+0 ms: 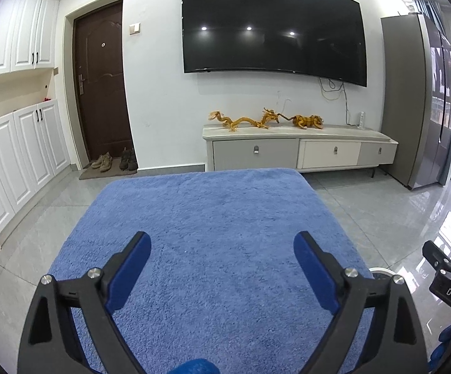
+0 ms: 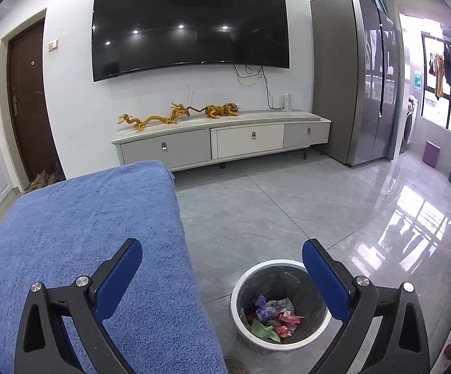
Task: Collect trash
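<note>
the crumpled paper and wrapper trash (image 2: 272, 319) lies in the round grey bin with a white rim (image 2: 235, 299) on the floor, just beside the fuzzy blue towel-covered table (image 1: 200, 218). i see no scraps left on the towel, so i judge collecting nearly done. my left gripper (image 1: 222, 249) and right gripper (image 2: 222, 257) both have jaws spread wide, pinching nothing.

fluffy blue cloth (image 1: 213, 233), glossy floor tiles (image 2: 288, 212), crumpled paper trash (image 2: 272, 321)
</note>
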{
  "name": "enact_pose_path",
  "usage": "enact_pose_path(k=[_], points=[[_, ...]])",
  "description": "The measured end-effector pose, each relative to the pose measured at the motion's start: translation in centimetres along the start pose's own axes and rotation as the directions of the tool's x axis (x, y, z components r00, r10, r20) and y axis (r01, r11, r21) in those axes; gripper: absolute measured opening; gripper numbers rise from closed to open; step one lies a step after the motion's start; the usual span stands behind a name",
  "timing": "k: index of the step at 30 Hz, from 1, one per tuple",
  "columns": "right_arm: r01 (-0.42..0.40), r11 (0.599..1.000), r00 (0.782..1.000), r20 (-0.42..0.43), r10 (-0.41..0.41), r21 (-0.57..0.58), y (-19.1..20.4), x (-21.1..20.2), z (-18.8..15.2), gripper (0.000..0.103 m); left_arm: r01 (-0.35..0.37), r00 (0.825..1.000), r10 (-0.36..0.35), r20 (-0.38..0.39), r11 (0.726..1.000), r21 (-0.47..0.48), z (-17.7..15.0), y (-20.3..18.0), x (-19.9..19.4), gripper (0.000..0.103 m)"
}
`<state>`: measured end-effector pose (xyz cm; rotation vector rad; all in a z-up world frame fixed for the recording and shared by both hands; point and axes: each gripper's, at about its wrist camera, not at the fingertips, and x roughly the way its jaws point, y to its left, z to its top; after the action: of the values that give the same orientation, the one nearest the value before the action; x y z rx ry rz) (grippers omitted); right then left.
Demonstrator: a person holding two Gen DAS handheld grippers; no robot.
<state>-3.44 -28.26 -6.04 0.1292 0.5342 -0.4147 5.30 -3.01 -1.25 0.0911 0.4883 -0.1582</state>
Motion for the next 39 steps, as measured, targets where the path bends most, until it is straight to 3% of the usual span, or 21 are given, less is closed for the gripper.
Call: enact_pose_path(k=[14,39], points=[[0.032,0.999,0.999,0.020,-0.032,0.023,-1.6,0.7,0.0,0.103,0.018,1.000,-0.018,-0.003,0.999,0.051,-0.1,-2.7,1.0,0.093],[0.048,0.999,0.999,0.023,-0.048,0.013,-1.9,0.9,0.0,0.103,0.040,0.999,-0.040,-0.012,0.997,0.061,-0.6,-3.3,1.6,0.093]])
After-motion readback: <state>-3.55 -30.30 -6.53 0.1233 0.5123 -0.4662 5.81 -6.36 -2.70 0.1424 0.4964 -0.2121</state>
